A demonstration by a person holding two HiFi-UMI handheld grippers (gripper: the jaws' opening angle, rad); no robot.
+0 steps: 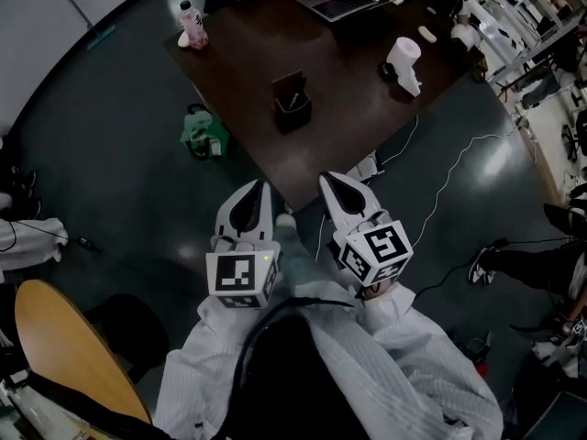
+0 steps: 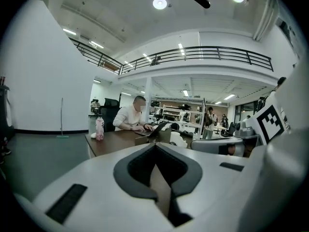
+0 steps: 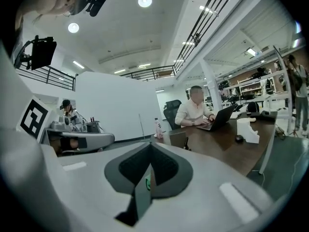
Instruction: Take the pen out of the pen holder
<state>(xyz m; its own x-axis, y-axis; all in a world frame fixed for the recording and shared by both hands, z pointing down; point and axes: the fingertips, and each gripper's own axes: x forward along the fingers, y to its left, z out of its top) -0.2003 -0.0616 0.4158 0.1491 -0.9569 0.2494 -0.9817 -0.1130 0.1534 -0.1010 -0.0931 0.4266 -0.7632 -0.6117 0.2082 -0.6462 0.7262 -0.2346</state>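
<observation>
Straight ahead of both grippers, well apart from them and roughly on the line between their tips, the dark brown pen holder [image 1: 292, 99] stands upright on the dark table [image 1: 353, 90], a square open-topped box set back from the table's near corner. Inside it the pen [image 1: 295, 103] shows only as a thin pale line. Its long axis leans rather than stands plumb, and its upper end seems to tip away from the grippers and a little toward the right gripper's side; it is too small to tell which end is the nib. The left gripper [image 1: 260, 191] has its jaws fully together with nothing between them, as its own view confirms where the pads meet at the tip [image 2: 155, 145]. From there the holder [image 2: 142, 140] appears just left of the tip line and far off. The right gripper [image 1: 328, 183] is likewise closed and empty, its tip [image 3: 149, 150] pointing nearly level. The holder [image 3: 177, 138] sits slightly right of that tip and higher in the view. Farther ahead and off to the left gripper's side stands a pink bottle [image 1: 192, 24]. Ahead and to the right gripper's side rests a white paper roll [image 1: 404, 57], and beyond the holder lies a laptop [image 1: 335, 4].
</observation>
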